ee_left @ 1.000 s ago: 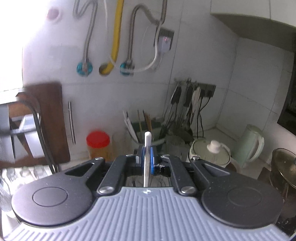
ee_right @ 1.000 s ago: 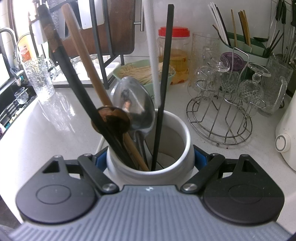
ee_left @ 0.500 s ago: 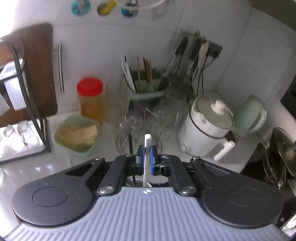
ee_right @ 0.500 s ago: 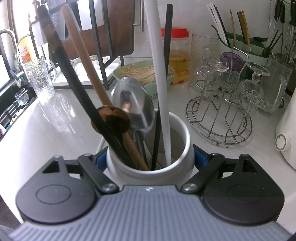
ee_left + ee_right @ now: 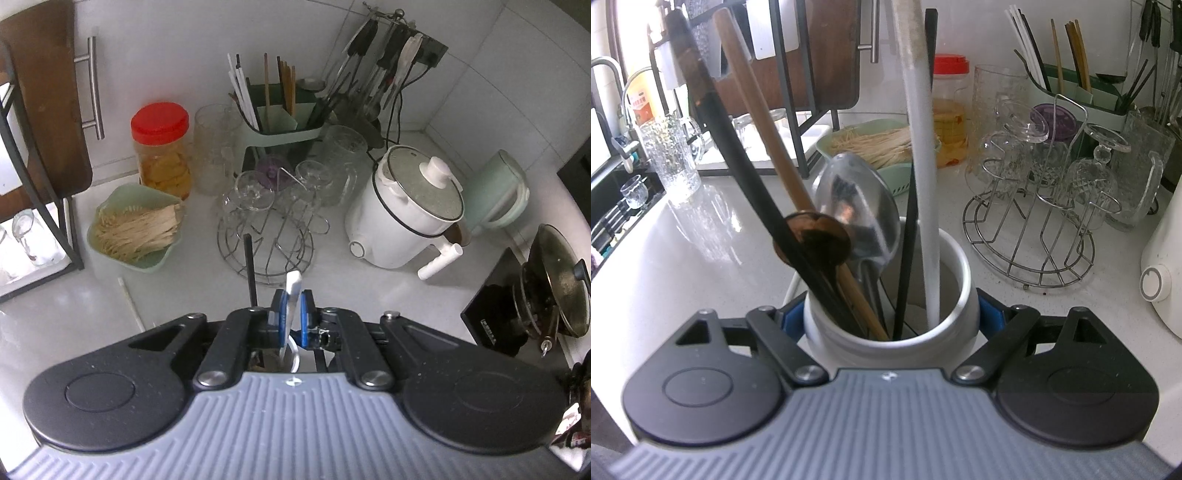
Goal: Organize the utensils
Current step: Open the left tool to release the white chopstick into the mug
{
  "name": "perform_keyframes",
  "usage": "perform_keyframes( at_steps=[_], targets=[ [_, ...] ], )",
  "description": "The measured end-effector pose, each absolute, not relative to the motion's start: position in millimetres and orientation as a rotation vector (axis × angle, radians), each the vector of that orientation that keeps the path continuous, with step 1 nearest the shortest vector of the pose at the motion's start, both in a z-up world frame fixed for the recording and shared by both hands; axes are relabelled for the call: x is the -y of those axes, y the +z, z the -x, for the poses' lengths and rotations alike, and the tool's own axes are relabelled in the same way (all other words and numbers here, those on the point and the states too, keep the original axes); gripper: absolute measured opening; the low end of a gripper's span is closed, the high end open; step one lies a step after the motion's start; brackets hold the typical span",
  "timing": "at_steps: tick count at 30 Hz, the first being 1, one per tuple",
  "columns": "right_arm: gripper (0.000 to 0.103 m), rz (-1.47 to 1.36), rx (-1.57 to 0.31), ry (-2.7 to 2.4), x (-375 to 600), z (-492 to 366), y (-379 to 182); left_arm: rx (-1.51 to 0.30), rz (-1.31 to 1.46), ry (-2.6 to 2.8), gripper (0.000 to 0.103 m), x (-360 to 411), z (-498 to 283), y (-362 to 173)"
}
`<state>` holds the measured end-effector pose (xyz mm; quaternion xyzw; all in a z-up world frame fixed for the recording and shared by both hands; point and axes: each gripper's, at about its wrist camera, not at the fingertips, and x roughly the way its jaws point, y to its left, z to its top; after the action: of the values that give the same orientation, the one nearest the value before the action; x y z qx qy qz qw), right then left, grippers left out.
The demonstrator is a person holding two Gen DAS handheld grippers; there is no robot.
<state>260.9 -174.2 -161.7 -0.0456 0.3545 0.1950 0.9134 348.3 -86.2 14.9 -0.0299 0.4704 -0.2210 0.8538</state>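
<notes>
White chopstick (image 5: 925, 206) runs off the top edge; its lower end is hidden inside the white utensil holder (image 5: 960, 306). Left tool (image 5: 291, 314) is clamped on that chopstick. Right tool (image 5: 890, 317) grips the holder's sides.

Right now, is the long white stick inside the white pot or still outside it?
Inside. The white stick slants down past the white pot's rim, beside the black chopstick; its very tip is hidden.
</notes>
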Motion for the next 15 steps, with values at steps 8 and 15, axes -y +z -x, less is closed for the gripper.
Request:
perform_keyframes(
  at_steps=[8,15],
  targets=[
    [0.091,0.1,-0.726,0.404,174.3,-260.2,-162.1,-0.915,0.087,-0.445,0.042,76.7,-343.6,26.6],
    [0.091,0.099,-0.725,0.403,174.3,-259.9,-162.1,-0.797,0.109,-0.344,0.043,50.3,-323.7,54.2]
  ],
)
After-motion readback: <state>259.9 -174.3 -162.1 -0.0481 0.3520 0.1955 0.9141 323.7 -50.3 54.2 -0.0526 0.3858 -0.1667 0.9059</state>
